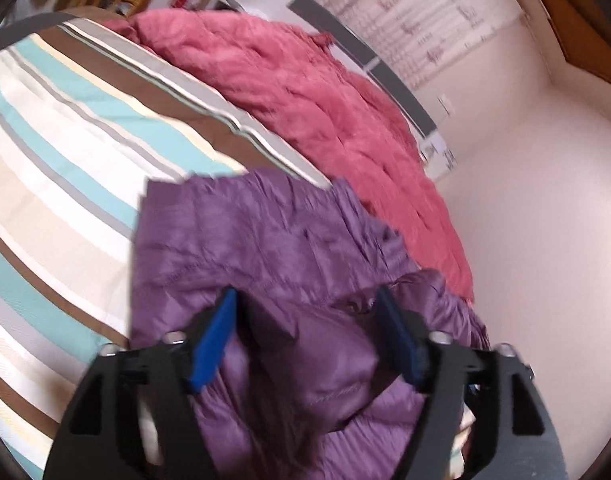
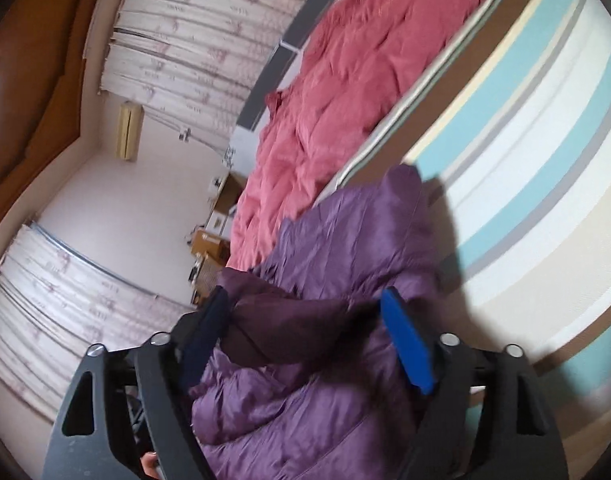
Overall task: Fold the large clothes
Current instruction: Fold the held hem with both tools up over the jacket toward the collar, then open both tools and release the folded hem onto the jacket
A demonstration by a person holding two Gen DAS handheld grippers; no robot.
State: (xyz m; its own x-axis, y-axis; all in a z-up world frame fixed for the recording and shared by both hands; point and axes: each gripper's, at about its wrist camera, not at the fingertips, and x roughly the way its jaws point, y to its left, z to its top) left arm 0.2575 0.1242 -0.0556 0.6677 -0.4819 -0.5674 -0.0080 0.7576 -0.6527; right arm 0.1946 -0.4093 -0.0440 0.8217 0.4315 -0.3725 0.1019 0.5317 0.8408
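Purple jacket (image 1: 265,264) glossy quilted cloth; striped bedcover (image 1: 65,152) matt woven.

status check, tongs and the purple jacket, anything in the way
Left tongs open, right tongs open. Purple jacket bunched on striped bed, between both. Pink duvet alongside.

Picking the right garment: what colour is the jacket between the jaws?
Purple jacket, clearest in the left wrist view; the pink quilt lies beyond it.
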